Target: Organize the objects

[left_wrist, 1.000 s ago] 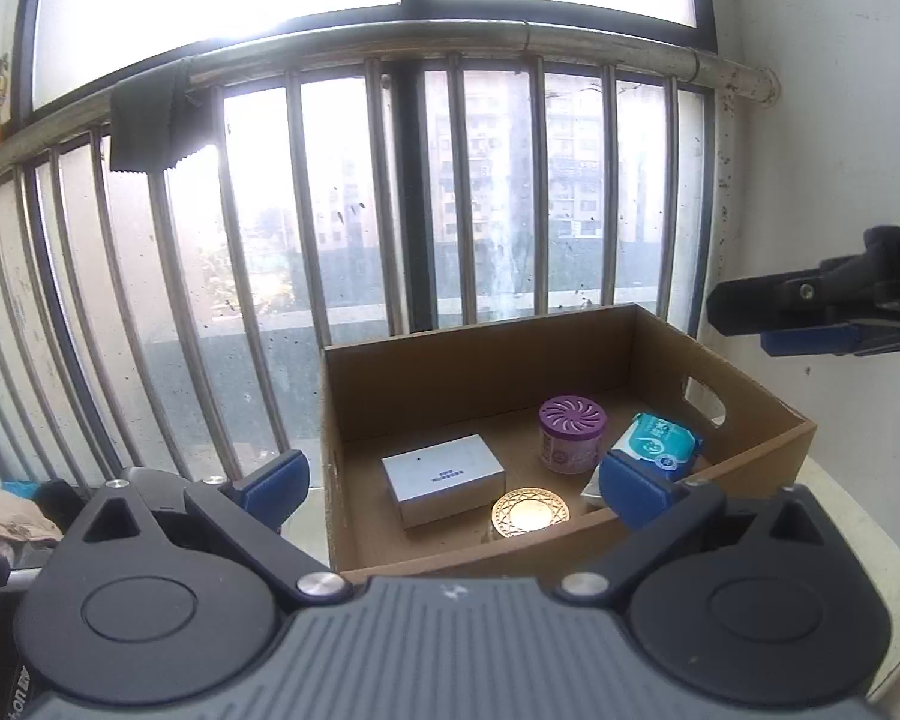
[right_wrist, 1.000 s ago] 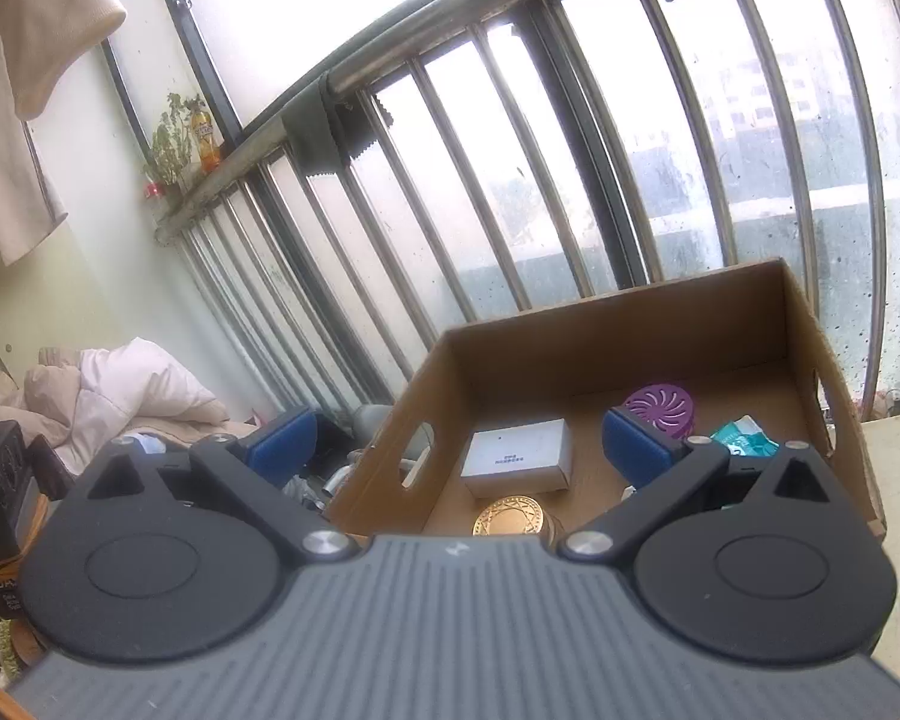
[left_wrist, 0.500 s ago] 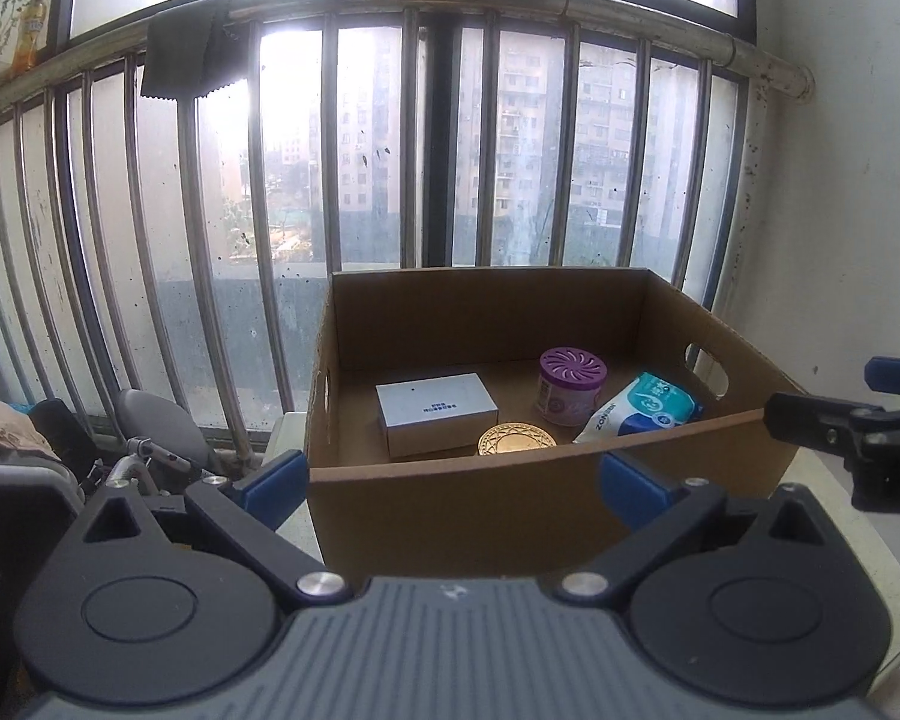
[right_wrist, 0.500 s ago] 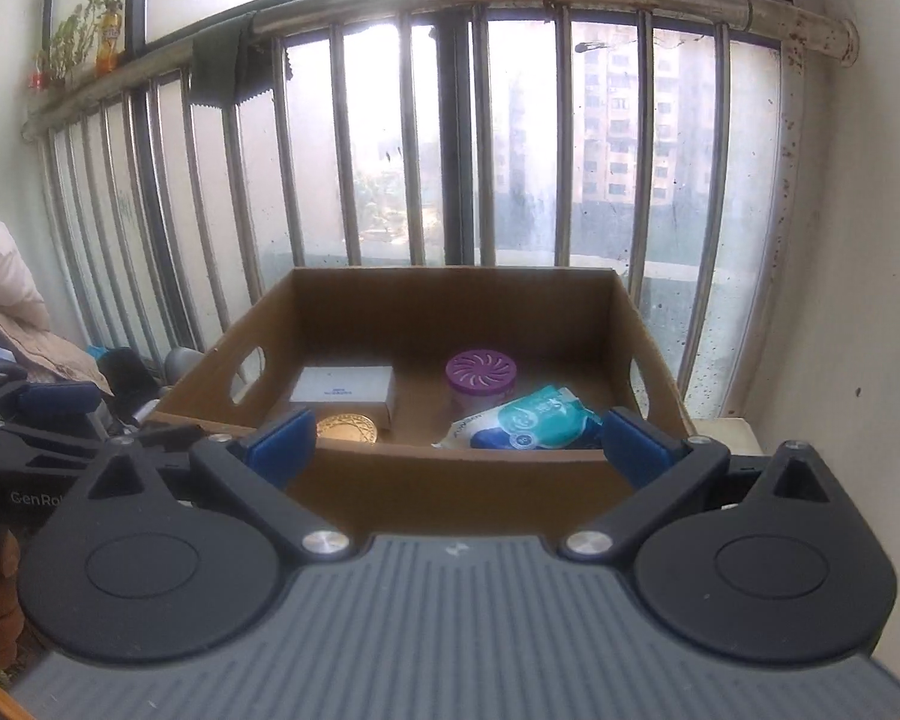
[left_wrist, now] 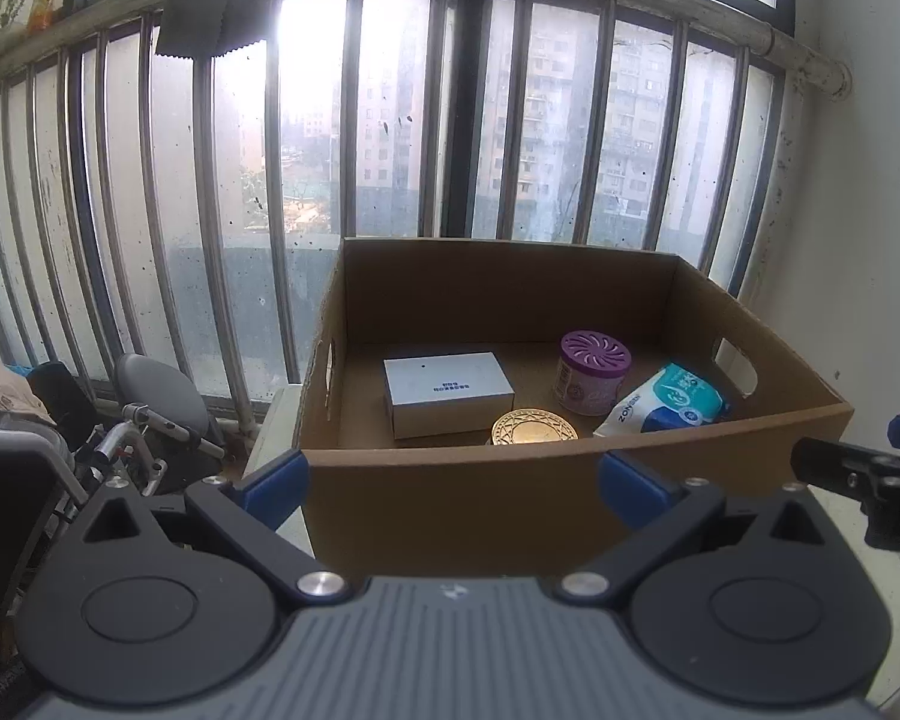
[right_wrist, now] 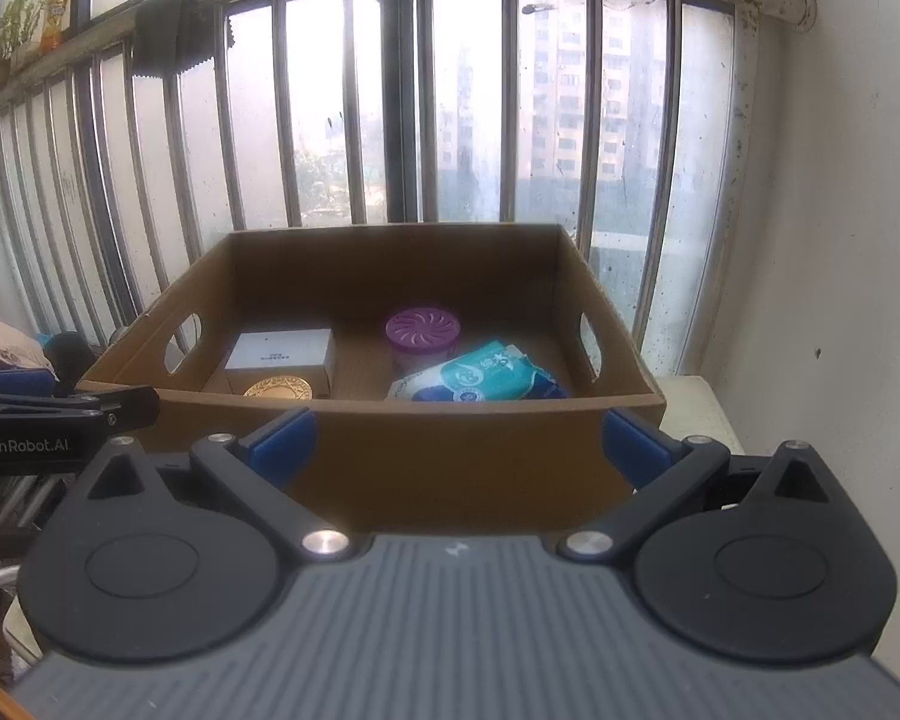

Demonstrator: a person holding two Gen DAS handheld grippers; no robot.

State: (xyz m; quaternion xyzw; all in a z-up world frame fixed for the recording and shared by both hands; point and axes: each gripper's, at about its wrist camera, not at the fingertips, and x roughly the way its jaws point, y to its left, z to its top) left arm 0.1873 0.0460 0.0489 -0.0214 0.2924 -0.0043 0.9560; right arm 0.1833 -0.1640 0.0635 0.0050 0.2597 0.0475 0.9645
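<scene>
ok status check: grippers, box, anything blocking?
Left gripper open, empty. Right gripper open, empty. Cardboard box holds white carton, purple tub, gold tin, wipes pack. Nothing in the way.

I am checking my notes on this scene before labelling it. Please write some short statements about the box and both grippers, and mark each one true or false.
1. The cardboard box holds four items. True.
2. The purple-lidded air freshener jar lies on its side. False: it stands upright.
3. The white rectangular box sits left of the wet wipes pack. True.
4. The left gripper is shut on the gold round tin. False: it is open and empty, in front of the box.
5. The right gripper is open and holds nothing. True.
6. The box has a closed lid. False: its top is open.
</scene>
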